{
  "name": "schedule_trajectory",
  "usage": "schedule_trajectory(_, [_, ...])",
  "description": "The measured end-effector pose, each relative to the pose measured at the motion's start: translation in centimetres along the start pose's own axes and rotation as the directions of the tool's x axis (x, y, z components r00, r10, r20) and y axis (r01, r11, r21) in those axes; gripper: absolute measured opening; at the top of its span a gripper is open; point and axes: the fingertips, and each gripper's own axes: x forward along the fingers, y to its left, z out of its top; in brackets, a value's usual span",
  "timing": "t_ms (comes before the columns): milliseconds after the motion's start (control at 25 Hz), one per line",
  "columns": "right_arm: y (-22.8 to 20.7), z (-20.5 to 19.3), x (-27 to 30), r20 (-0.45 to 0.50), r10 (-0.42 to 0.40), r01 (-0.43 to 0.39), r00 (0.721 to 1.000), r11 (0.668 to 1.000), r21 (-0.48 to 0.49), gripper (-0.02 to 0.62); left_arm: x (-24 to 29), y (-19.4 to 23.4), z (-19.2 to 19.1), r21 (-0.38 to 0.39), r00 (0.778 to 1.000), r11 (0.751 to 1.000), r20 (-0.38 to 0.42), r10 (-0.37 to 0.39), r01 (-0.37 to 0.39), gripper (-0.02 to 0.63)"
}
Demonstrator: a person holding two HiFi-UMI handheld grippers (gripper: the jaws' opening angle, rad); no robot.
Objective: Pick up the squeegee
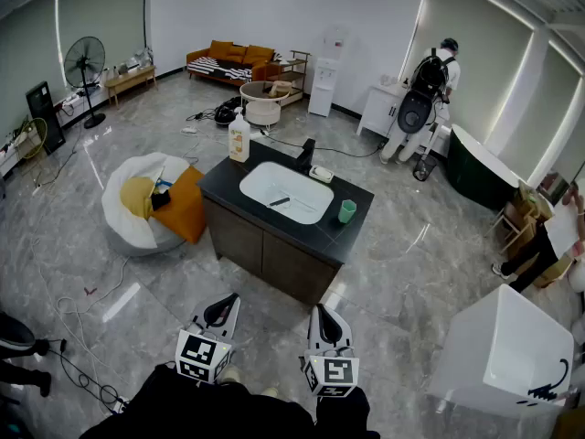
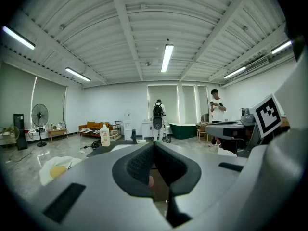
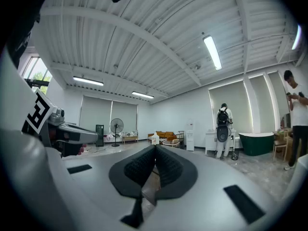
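Dark tabletop [image 1: 274,167] stands mid-room, a white basin [image 1: 265,187] sunk in it. Both claws hang low at the person's front, well short of it and aimed roughly level towards it. Left claw [image 1: 225,302] is clenched on nothing; right claw [image 1: 324,313] is pinched together too, empty. Only the two gripper views show the pads meeting. Only the head view shows the squeegee [image 1: 280,201], lying inside the basin, and the green cup [image 1: 347,210] beside the basin's right end.
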Motion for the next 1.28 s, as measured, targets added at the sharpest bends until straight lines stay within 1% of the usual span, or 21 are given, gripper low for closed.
schedule_trajectory(600, [1.0,-0.4,0.6,-0.009,0.036,-0.036,0.999,0.999,-0.002,0.017,-0.2,0.3,-0.5,-0.006,1.000,1.000,-0.009,0.019,-0.019,0.020])
schedule_trajectory(800, [1.1,-0.6,1.7,-0.014,0.042,-0.042,0.999,0.999,-0.001,0.017,0.5,1.2,-0.6,-0.013,1.000,1.000,-0.015,0.027,-0.027,0.020])
schedule_trajectory(1040, [0.3,-1.9,5.9,-0.028,0.036,-0.035,0.999,0.999,0.020,0.017,3.8,3.7,-1.4,-0.017,0.999,1.000,-0.027,0.021,-0.021,0.020])
schedule_trajectory(1280, [-0.4,-2.5,13.8,-0.054,0.015,-0.013,0.998,0.999,0.039,0.017,10.1,9.6,-1.4,-0.024,0.999,1.000,-0.052,0.001,-0.003,0.020])
